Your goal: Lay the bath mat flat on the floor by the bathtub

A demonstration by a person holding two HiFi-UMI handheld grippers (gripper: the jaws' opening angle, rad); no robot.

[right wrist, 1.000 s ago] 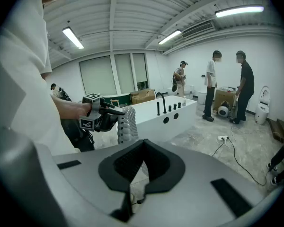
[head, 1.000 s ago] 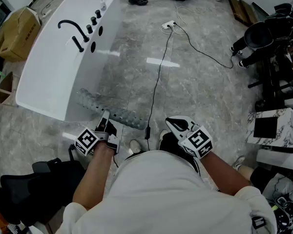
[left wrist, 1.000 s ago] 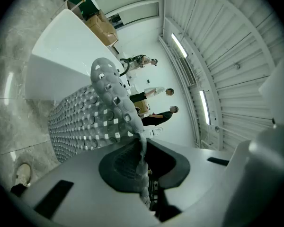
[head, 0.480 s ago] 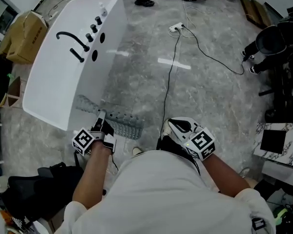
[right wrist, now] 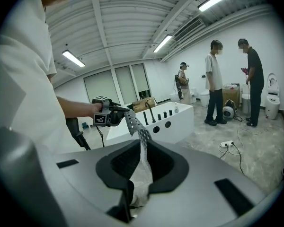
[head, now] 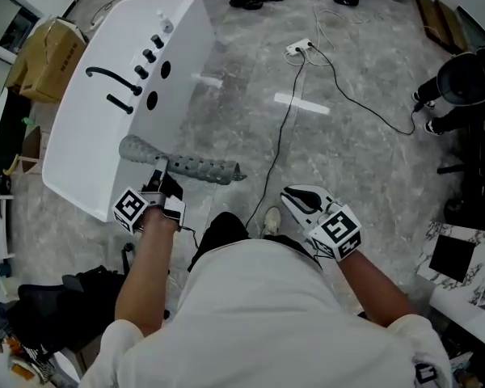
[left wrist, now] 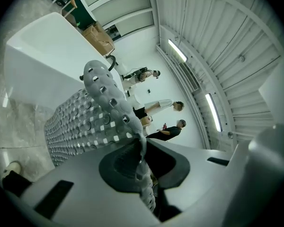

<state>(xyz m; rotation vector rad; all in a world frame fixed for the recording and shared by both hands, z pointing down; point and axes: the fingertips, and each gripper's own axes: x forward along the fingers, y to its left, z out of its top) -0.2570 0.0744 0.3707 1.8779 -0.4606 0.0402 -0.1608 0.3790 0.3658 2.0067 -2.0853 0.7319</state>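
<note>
The grey perforated bath mat [head: 196, 166] hangs off the floor as a folded band beside the white bathtub [head: 81, 144]. My left gripper [head: 158, 178] is shut on its edge; in the left gripper view the mat [left wrist: 85, 122] rises out of the jaws [left wrist: 139, 160] with the bathtub [left wrist: 33, 65] behind. In the right gripper view a narrow strip of mat [right wrist: 135, 124] runs from the left gripper into my right gripper [right wrist: 141, 174], which is shut on it. In the head view the right gripper [head: 293, 197] sits right of the mat's visible end.
A black cable [head: 279, 136] runs from a power strip [head: 301, 48] across the marble floor between the grippers. A cardboard box [head: 48, 59] stands left of the tub, and a black bag [head: 56, 314] lies at lower left. Dark equipment [head: 469, 87] stands at right. People [right wrist: 215, 84] stand behind.
The mat lay on the floor by the tub; my left gripper has lifted it and carried it up against the tub's side. The right gripper has hardly shifted.
</note>
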